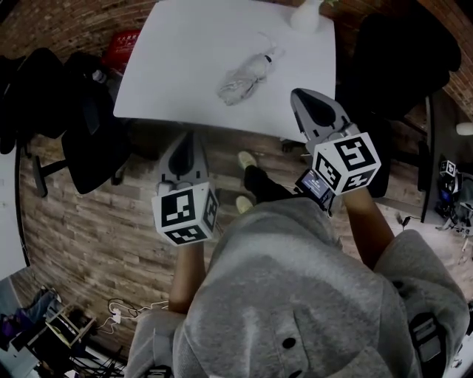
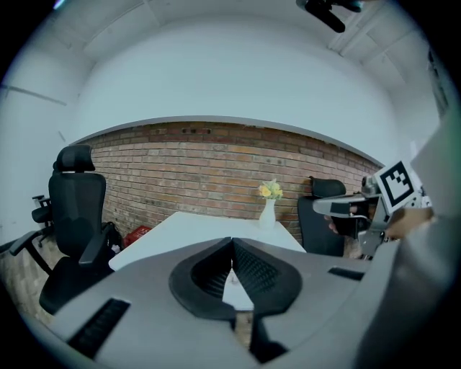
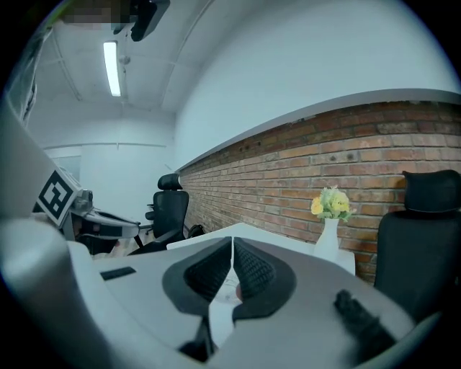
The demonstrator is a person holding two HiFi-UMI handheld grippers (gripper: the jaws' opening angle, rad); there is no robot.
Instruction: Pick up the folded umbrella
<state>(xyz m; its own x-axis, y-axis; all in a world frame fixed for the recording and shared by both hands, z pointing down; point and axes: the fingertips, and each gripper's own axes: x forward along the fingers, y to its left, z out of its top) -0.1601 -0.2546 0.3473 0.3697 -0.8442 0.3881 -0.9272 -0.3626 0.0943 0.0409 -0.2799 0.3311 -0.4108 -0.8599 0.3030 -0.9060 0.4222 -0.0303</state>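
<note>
Two tools (image 1: 190,136) (image 1: 300,94), one umbrella (image 1: 242,80), one vase (image 1: 307,16)

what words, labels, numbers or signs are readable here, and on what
None readable.
Marker cube on left gripper, marker cube on right gripper: black-and-white square patterns, no letters.
Red object beside white rectangular table: print too blurred.
Small screen on right gripper: too small.

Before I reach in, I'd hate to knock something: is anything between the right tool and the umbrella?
Nothing visible. The umbrella lies on the white table, bare tabletop between it and the right tool. The vase stands at the far corner, off that path.
</note>
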